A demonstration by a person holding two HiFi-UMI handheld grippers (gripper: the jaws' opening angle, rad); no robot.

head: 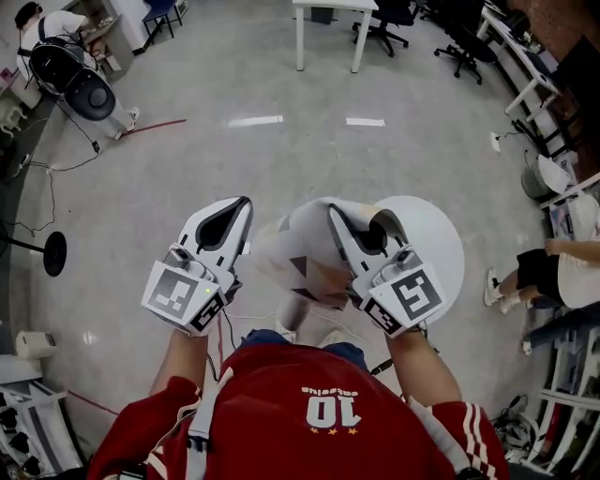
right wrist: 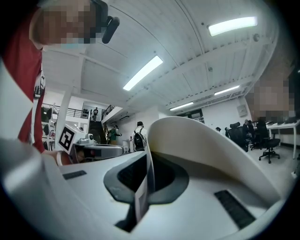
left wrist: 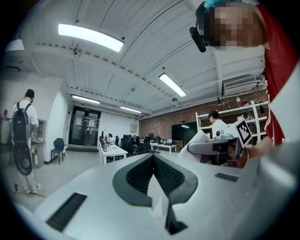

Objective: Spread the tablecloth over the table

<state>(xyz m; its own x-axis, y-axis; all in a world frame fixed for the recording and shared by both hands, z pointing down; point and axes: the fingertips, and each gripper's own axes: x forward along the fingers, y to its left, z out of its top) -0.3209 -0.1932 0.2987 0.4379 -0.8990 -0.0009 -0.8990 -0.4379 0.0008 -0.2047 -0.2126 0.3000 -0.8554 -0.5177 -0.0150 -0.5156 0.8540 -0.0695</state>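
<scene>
The tablecloth [head: 302, 255], white with grey triangles, hangs bunched between my two grippers in front of my chest. Below and to the right stands the round white table [head: 433, 239], partly hidden by the cloth and the right gripper. My left gripper [head: 246, 202] is shut, and a thin sliver of cloth [left wrist: 155, 190] is pinched between its jaws. My right gripper [head: 334, 210] is shut on another edge of the cloth [right wrist: 148, 176], which billows up in a curve [right wrist: 201, 140] to the right of the jaws. Both grippers point level, away from my body.
Grey floor lies all around. A white desk [head: 334, 7] and office chairs [head: 461, 42] stand at the back. A person with a backpack [head: 58, 58] is at the far left, another person [head: 548, 267] sits at the right, and a black stand base [head: 54, 253] is on the left.
</scene>
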